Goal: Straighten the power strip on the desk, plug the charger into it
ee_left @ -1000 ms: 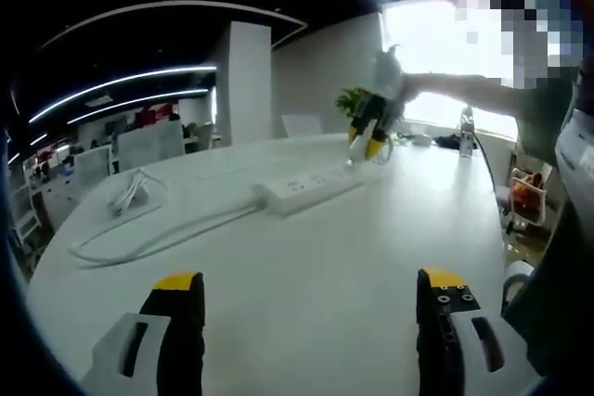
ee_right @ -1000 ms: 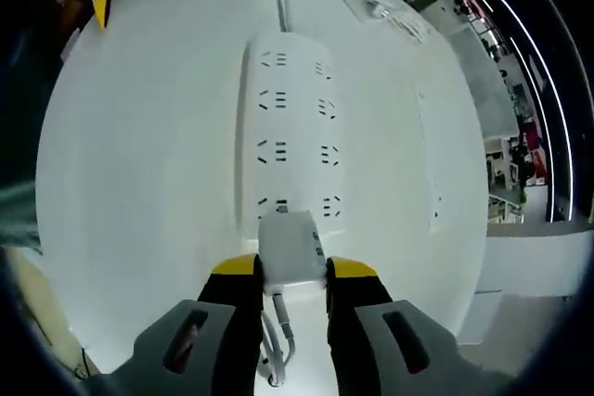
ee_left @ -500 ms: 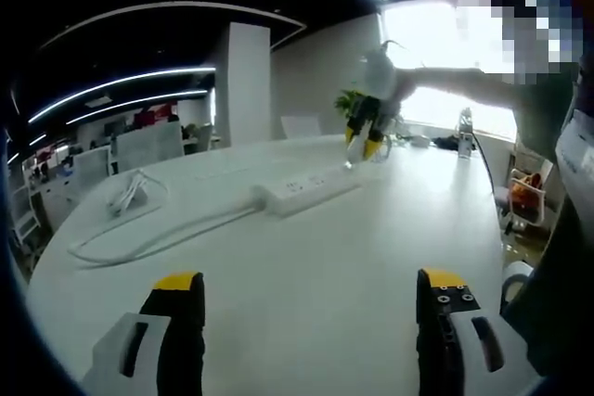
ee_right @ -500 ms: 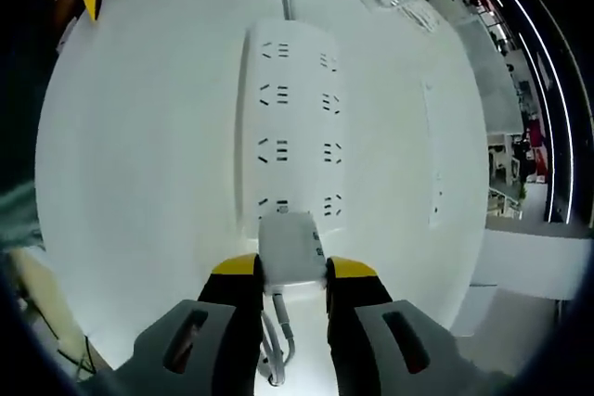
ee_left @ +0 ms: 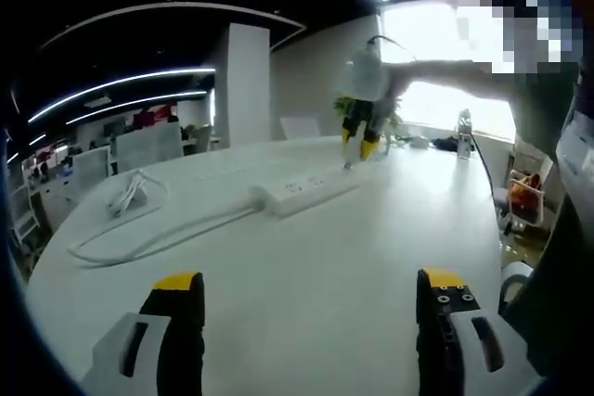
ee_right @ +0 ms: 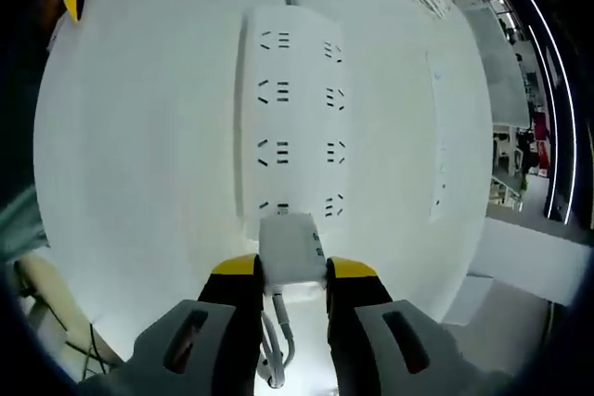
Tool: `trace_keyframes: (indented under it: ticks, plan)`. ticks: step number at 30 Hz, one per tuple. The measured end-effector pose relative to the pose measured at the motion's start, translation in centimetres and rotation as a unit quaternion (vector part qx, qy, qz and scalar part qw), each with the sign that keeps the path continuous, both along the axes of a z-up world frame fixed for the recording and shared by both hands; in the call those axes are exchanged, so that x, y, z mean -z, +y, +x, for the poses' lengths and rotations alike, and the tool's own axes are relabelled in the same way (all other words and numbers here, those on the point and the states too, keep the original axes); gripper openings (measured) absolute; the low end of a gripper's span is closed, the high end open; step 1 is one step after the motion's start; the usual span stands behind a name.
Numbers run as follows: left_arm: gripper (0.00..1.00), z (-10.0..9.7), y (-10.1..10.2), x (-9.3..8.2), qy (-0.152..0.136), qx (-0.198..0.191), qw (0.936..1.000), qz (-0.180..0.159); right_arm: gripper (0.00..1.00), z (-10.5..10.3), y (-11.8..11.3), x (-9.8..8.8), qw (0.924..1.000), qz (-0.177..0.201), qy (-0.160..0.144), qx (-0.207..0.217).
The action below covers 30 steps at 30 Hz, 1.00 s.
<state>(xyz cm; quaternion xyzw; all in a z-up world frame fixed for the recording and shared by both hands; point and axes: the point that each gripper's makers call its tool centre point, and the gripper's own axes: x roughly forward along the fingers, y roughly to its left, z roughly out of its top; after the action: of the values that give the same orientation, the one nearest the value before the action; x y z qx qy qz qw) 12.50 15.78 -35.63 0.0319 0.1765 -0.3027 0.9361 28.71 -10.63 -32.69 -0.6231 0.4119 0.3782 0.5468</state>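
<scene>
Left gripper view: my left tool (ee_left: 306,340) idle, jaws spread, nothing between them. Power strip (ee_left: 306,189) lies on the counter (ee_left: 306,266) at 12 o'clock, right tool (ee_left: 359,136) hanging over its far end.

Right gripper view: right tool (ee_right: 292,287) clamped on the charger (ee_right: 291,248), at the strip's (ee_right: 299,118) near end, 6 o'clock. Risk: prongs hidden beneath; misaligned, a push could shove the strip crooked. Trailing cable (ee_right: 277,340) may snag.

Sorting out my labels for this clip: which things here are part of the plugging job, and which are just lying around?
Job:
power strip
charger, clamped in the right gripper
left gripper, open and idle

Lying about:
loose white cable bundle
potted plant
</scene>
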Motion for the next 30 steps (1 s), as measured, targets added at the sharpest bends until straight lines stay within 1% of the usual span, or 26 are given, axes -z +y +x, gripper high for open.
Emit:
trace_keyframes:
  ticks: [3,4,5,14,23,30]
  plan:
    - [0.98,0.0,0.0,0.0,0.0,0.001,1.0,0.001,0.24,0.0,0.2,0.3,1.0,-0.004,0.004,0.002]
    - [0.98,0.0,0.0,0.0,0.001,0.001,1.0,0.001,0.24,-0.1,-0.1,0.3,0.9998,-0.016,0.002,0.009]
    - [0.98,0.0,0.0,0.1,0.002,0.001,1.0,0.002,0.24,-0.2,0.2,0.2,0.9999,-0.012,0.003,0.004]
    - [0.98,0.0,-0.1,0.1,0.002,0.001,1.0,0.004,0.24,-0.5,0.3,0.3,0.9992,-0.039,0.008,0.004]
    - [0.98,0.1,-0.1,0.2,0.002,0.001,1.0,0.004,0.24,-0.5,0.5,0.4,0.9982,-0.055,0.013,0.018]
    - [0.98,0.1,-0.1,0.2,0.002,0.001,1.0,0.004,0.24,-0.5,1.0,0.4,0.998,-0.062,0.012,0.008]
